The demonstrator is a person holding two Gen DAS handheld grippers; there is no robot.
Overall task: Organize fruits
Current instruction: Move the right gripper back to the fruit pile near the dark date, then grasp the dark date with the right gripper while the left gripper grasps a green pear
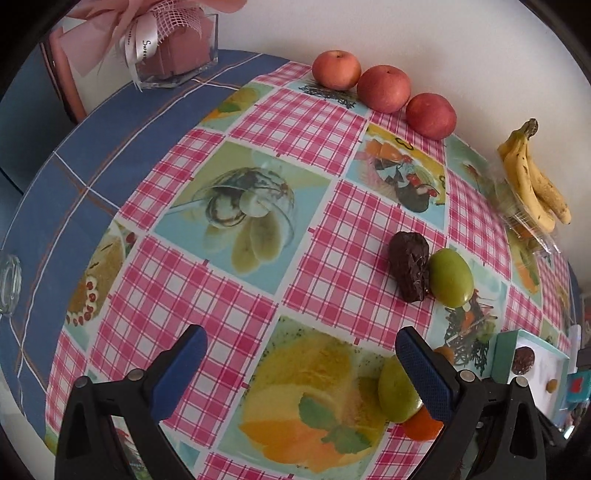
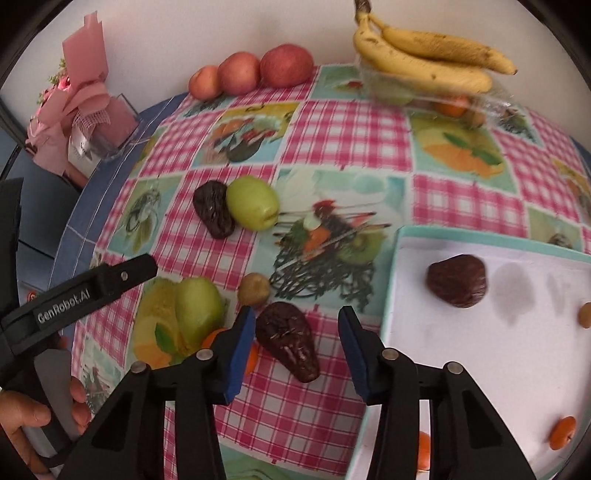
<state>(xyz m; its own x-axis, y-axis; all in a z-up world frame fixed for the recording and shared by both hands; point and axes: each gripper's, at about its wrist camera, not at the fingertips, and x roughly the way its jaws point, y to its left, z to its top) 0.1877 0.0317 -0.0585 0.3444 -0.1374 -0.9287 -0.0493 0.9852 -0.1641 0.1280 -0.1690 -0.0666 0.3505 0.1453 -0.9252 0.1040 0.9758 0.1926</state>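
We find the fruit spread over a table [image 2: 332,133] under a checked cloth set against a white wall. Three apples [image 1: 384,88] sit in a row along the far edge, touching the wall. The bananas [image 2: 424,55] lie on a clear container [image 2: 461,99] at the far right corner, with more fruit inside that we cannot make out. Near the middle of the table a wrinkled date [image 2: 213,208] and a green fruit [image 2: 253,203] lie touching each other. The right gripper [image 2: 295,350] points steeply down over the near part of the cloth; its jaws stand apart with a second date [image 2: 288,341] between them, and we see a gap on both sides, so the pads do not press it. A small brown fruit [image 2: 254,289] lies just beyond the left finger [image 2: 236,354], and an orange fruit [image 2: 251,360] shows partly behind it. At the near right edge, an open box [image 2: 397,258] holds a dark round fruit [image 2: 457,280], a small tan one [image 2: 584,314] and a small orange one [image 2: 562,432]. The left gripper [image 1: 301,369] hangs over the cloth with jaws wide and nothing between them; a second green fruit [image 1: 397,393] lies against the inner side of its right finger [image 1: 424,373]. A wrapped bouquet [image 1: 159,33] in a glass vase stands at the far left corner.
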